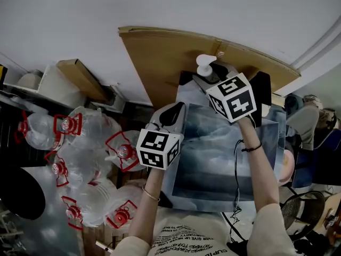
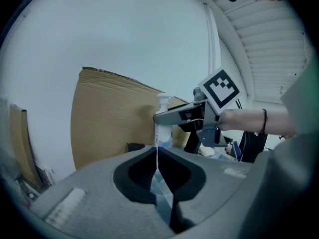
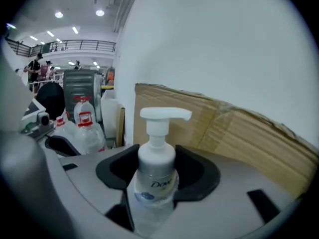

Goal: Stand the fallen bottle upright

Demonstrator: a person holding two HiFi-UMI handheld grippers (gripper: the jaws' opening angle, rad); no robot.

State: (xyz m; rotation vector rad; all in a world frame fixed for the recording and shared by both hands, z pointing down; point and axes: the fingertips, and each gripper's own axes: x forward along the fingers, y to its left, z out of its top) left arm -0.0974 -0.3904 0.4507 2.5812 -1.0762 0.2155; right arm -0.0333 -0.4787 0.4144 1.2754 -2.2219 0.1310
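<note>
Left gripper [image 2: 157, 156]: fingers closed together, empty.
Right gripper [image 3: 157, 169]: fingers clamped on the pump bottle [image 3: 154, 183], which is roughly upright.
Bottle base: hidden, probably off the counter [image 1: 213, 164].
Technique: square it vertical, lower until flat, then release.

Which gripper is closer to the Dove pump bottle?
Right. The right gripper clamps the Dove pump bottle; the left gripper is shut, empty, apart from it.
</note>
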